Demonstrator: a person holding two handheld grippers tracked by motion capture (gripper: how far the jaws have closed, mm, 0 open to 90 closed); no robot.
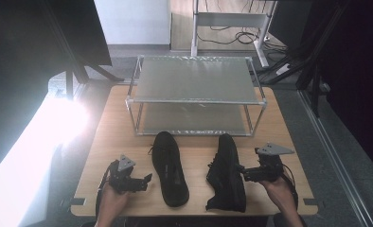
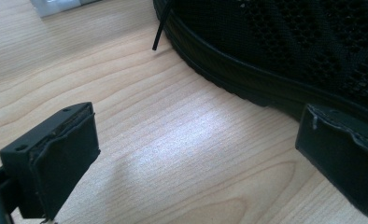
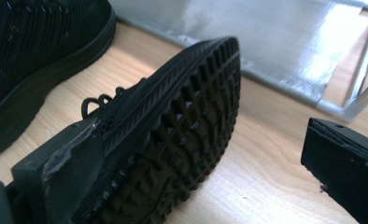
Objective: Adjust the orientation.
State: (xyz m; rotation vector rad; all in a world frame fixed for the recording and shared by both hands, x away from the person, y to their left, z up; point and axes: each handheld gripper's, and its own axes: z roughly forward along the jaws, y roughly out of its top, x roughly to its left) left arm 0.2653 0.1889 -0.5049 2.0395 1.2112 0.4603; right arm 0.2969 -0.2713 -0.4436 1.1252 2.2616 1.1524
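Two black mesh shoes lie on the wooden table (image 1: 113,142). The left shoe (image 1: 169,168) stands upright on its sole; its side (image 2: 285,51) shows just beyond my left gripper (image 2: 196,154). That gripper (image 1: 144,181) is open, a little to the left of the shoe, with bare wood between its jaws. The right shoe (image 1: 227,172) is tipped on its side, its ridged sole (image 3: 187,126) facing my right gripper (image 3: 205,168). My right gripper (image 1: 244,173) is open at that shoe's right edge, one jaw against the upper, the other well clear of the sole.
A two-shelf metal rack (image 1: 194,80) stands across the back of the table; its lower shelf (image 3: 247,37) lies just past the shoes' toes. Bare wood lies to either side of the shoes. Stands and cables crowd the floor beyond the table.
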